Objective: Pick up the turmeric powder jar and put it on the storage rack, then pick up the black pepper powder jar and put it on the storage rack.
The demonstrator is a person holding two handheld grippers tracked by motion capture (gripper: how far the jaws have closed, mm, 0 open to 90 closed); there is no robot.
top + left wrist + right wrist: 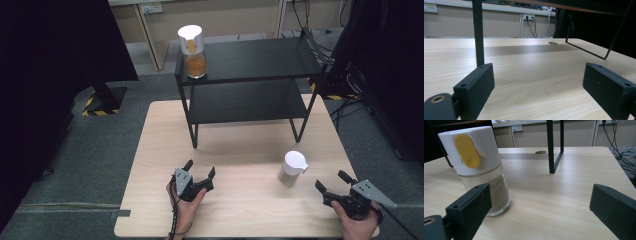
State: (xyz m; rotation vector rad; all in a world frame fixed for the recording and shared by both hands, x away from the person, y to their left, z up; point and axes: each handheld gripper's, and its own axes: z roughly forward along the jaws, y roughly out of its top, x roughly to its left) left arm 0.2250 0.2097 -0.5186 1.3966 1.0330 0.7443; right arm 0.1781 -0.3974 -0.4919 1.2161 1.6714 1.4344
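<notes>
Both sets of jaws spread wide, nothing between them, low over counter [150, 150]. Left gripper [200, 171] at ~7 o'clock, right gripper [332, 181] at ~5. Spice jar [292, 168] w/ white lid upright just beside right gripper, at its 10 o'clock, not touching.

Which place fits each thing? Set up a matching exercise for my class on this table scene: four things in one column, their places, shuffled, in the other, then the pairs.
Things
1. jar of orange powder
2. jar of pale powder
3. left gripper
4. black rack

Places
A. at the far end of the wooden table
B. on the table just ahead of the right gripper
C. on the rack's top shelf, at its left corner
D. low over the table's near left part, jaws open and empty

Pairs: 1-C, 2-B, 3-D, 4-A
</notes>
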